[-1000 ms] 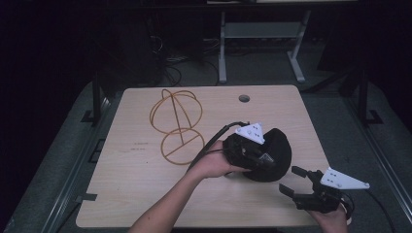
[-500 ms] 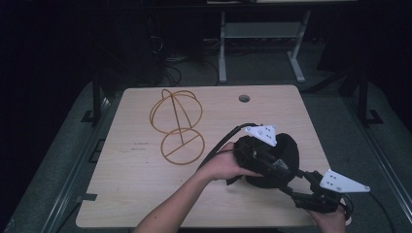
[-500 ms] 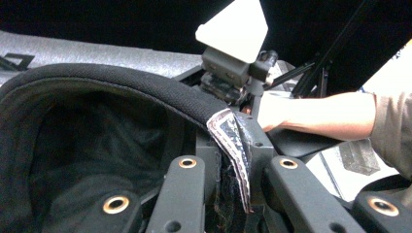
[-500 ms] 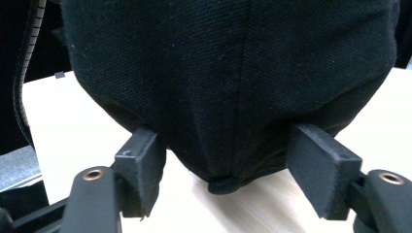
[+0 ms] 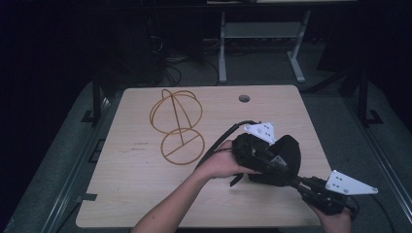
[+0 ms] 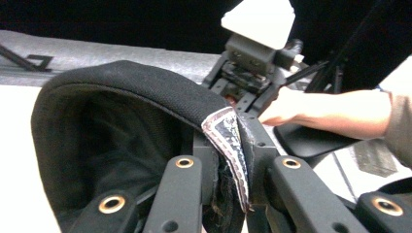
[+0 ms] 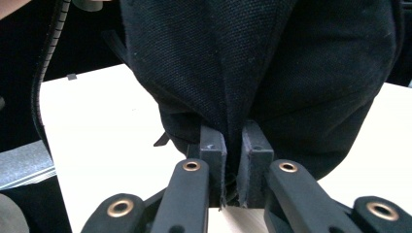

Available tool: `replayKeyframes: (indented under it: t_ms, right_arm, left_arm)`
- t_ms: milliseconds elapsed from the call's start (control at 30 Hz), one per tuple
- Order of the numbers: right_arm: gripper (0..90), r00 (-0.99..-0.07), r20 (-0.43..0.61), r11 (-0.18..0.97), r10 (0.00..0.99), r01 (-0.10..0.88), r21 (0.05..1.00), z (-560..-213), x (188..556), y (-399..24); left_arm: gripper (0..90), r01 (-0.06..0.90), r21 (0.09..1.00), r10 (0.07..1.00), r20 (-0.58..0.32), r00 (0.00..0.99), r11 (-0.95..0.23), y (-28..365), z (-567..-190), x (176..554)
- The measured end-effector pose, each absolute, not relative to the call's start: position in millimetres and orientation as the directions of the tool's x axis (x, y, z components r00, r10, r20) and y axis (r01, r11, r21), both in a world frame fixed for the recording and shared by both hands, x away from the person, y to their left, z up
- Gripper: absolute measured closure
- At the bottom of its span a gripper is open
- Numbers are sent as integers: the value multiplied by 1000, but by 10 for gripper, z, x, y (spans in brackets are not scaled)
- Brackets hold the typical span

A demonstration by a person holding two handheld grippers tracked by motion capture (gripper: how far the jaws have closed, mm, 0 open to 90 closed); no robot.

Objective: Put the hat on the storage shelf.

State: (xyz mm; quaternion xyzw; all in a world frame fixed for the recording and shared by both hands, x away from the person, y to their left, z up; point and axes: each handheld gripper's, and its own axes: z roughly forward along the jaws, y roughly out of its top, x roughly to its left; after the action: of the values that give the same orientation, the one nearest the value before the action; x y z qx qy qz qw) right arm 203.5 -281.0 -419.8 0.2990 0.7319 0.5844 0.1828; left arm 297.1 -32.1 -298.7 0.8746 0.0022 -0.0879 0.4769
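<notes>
- On the near right part of the wooden table (image 5: 145,194), I see a black cap (image 5: 286,153) held just above the tabletop between my two grippers.
- My left gripper (image 5: 265,158) comes in from the left, its grey three-cornered plate on top and its cable trailing back toward the table's middle; in the left gripper view its jaws are pressed together on the cap's edge (image 6: 145,85), pinching the fabric right where a silvery label (image 6: 228,141) hangs.
- In that same view the cap's hollow inside opens to the left, dark and deep.
- My right gripper (image 5: 303,183) reaches in from the near right corner, pointing up and left at the cap. Its jaws have just been closing, and in the right gripper view they now clamp a fold of the black fabric (image 7: 233,97) between their pads.
- The cap hangs across both grips, with the pale tabletop showing under it in the right gripper view.
- Well apart to the left, toward the table's middle, a bent wire stand (image 5: 177,124) of orange-brown hoops rests on the wood, untouched.
- A round cable hole (image 5: 244,98) sits near the far edge.
</notes>
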Motion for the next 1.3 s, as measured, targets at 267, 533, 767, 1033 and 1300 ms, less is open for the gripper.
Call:
replayKeyframes:
  t_ms: [267,533,767,1033,1300]
  right_arm:
    - [837,-754,120,151,645,281,948,-4127,2130,-2795]
    - [842,-753,141,169,643,319,932,-4066,2275,-2735]
    - [844,-749,162,172,642,347,922,-4039,2339,-2731]
    - [845,-746,178,156,641,355,922,-3940,2397,-2826]
    - [845,-735,169,152,656,348,925,-3780,2451,-3006]
  left_arm:
    - [694,90,801,21,-96,995,-592,-250,-2970,2994]
    - [547,70,765,96,-11,995,-640,-92,-2875,2989]
    - [463,82,774,133,3,991,-627,132,-2826,2964]
    - [449,84,782,167,26,986,-617,381,-2872,2879]
    - [436,99,779,199,34,979,-619,620,-3058,2831]
